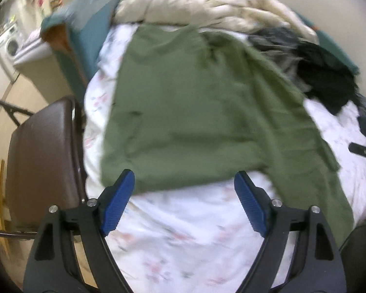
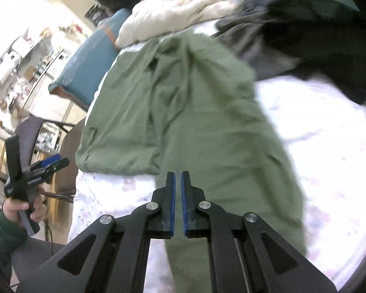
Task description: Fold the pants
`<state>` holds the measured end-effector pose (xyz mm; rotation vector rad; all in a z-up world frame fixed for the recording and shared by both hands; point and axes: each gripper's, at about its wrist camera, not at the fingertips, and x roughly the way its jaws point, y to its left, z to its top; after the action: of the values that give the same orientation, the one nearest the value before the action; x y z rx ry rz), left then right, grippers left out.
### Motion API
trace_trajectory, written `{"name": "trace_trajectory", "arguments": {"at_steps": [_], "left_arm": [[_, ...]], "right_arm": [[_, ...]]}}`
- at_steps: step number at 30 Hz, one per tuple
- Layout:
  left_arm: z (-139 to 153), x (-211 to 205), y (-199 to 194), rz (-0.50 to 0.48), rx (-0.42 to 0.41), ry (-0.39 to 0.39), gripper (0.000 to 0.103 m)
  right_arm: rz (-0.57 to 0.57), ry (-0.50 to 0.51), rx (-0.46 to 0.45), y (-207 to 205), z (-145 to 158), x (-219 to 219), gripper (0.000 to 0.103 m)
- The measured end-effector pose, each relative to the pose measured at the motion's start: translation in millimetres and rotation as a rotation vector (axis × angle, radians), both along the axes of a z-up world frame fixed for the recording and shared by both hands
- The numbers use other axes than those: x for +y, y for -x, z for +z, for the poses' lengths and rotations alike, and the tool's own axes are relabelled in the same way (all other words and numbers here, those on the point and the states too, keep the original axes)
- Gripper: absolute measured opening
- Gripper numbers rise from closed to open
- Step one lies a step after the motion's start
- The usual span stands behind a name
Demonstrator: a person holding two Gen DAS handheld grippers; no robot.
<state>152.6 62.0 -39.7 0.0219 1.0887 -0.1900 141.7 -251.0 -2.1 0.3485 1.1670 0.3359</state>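
Lying part-folded on the bed (image 1: 183,232), pants (image 1: 195,112) just beyond both fingers: left gripper (image 1: 184,205) wide, empty; right gripper (image 2: 177,202) nearly closed, empty (blurred). Risking crooked halves, unfolding when regrabbed.

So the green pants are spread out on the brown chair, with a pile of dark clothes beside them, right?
Not quite. The green pants lie on the bed's white floral sheet, not on the brown chair, which stands beside the bed. The left wrist view shows this. The dark clothes do lie beside them.
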Motion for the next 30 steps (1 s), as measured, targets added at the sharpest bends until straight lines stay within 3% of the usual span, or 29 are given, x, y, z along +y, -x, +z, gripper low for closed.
{"name": "trace_trajectory", "arguments": {"at_steps": [3, 7, 13, 17, 21, 22, 23, 25, 30], "left_arm": [[5, -23, 22, 0.000, -0.010, 0.036, 0.081], [-12, -61, 56, 0.039, 0.085, 0.148, 0.081], [-66, -147, 120, -0.080, 0.259, 0.213, 0.081], [-94, -199, 157, -0.129, 0.373, 0.301, 0.080], [-112, -221, 177, -0.111, 0.423, 0.303, 0.079], [-114, -222, 181, -0.097, 0.429, 0.301, 0.078], [-118, -221, 186, -0.094, 0.440, 0.301, 0.076], [-123, -221, 194, -0.108, 0.471, 0.293, 0.071], [-120, -226, 213, -0.169, 0.496, 0.294, 0.063]], "right_arm": [[-0.058, 0.020, -0.002, 26, 12, -43, 0.006], [-0.121, 0.072, 0.060, 55, 12, -86, 0.006], [-0.200, 0.197, 0.273, 100, -27, -130, 0.006], [-0.235, 0.183, 0.418, 128, -61, -144, 0.006], [-0.215, 0.206, 0.432, 146, -67, -144, 0.009], [-0.205, 0.217, 0.426, 150, -67, -143, 0.018], [-0.198, 0.222, 0.415, 154, -65, -144, 0.047], [-0.208, 0.244, 0.400, 161, -63, -146, 0.078], [-0.234, 0.248, 0.411, 170, -58, -149, 0.078]]}}
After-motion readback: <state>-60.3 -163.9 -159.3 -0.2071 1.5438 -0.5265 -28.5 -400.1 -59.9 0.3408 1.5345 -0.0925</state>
